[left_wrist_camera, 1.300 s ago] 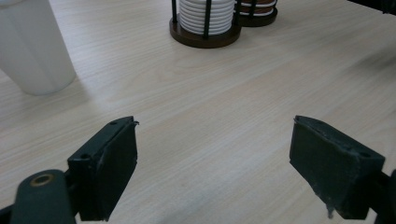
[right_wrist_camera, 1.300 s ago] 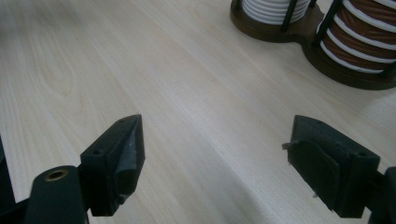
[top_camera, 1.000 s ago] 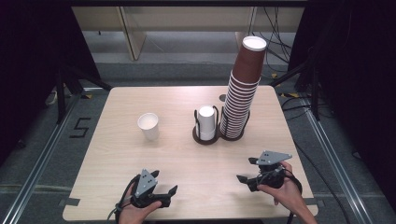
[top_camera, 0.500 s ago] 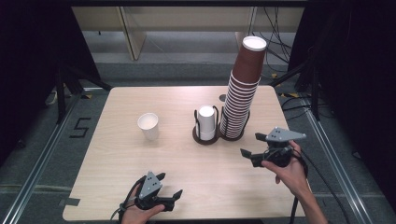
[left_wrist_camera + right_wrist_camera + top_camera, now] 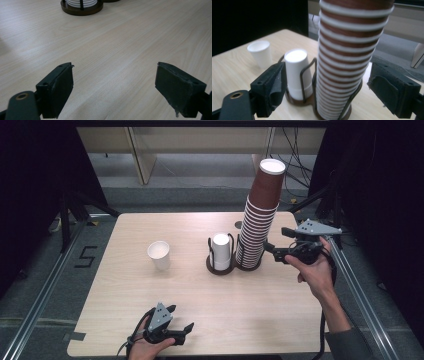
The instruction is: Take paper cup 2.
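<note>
On the right side of the desk (image 5: 125, 320), the right tool (image 5: 278, 245) hangs just beside the tall stack of brown cups (image 5: 259, 215), pointing left at its lower half. Jaws spread wide, having just been opening; nothing pressed between them. From the right gripper view, the brown stack (image 5: 347, 57) stands between and beyond the two jaws, pads not touching it. Stack sits upright in a dark wire holder (image 5: 248, 266) near desk centre-right, topmost cup rim white.

Immediately left of it, touching base to base, a second wire holder (image 5: 220, 267) carries a short stack of white cups (image 5: 221, 251), also upright. A single white cup (image 5: 159, 255) stands alone on the desk, further left, well apart from both holders.

Left tool (image 5: 180, 320) rests low at the near edge of the desk, left of centre, held by the person's left hand (image 5: 145, 347). Jaws released, parted, empty; left gripper view shows bare wood grain between them and the base of the white-cup holder (image 5: 81, 7) far ahead.

Right hand (image 5: 312, 270) grips the right tool from the near-right side, forearm coming in from the near right corner.
</note>
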Available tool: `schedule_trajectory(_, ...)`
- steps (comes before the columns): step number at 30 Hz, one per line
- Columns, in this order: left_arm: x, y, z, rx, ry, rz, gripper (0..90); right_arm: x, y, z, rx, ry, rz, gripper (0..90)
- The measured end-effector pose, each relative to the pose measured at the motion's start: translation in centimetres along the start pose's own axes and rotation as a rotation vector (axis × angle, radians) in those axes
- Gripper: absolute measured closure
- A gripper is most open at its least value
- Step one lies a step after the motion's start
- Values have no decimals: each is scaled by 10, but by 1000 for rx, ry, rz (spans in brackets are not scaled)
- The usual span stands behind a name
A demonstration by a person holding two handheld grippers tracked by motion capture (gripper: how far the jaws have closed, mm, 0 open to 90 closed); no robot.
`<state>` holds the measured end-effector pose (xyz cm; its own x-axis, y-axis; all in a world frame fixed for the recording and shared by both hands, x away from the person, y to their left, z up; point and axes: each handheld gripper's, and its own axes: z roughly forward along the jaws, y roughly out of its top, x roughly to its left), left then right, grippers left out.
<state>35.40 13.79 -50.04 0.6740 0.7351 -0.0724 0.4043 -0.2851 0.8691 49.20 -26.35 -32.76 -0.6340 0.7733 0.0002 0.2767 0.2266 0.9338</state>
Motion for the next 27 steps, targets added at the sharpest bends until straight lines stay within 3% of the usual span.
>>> schedule_trajectory(9, 1, 0, 0, -4, -5, 2, 149, -10, 45, 3, -21, -23, -10, 155)
schedule_trajectory(12, 1, 0, 0, -4, -6, 6, 149, -13, 52, 5, -38, -33, -25, 155)
schedule_trajectory(14, 1, 0, -1, -4, -7, 6, 149, -13, 60, 7, -24, -35, -8, 154)
schedule_trajectory(20, 0, 1, -1, -17, -8, 7, 149, -17, 73, 12, -38, -62, -39, 155)
schedule_trajectory(22, 0, 2, -2, -22, -11, 5, 149, -17, 78, 14, -30, -58, -18, 154)
schedule_trajectory(27, 0, 2, -2, -30, -17, 5, 149, -19, 91, 22, -35, -71, -25, 154)
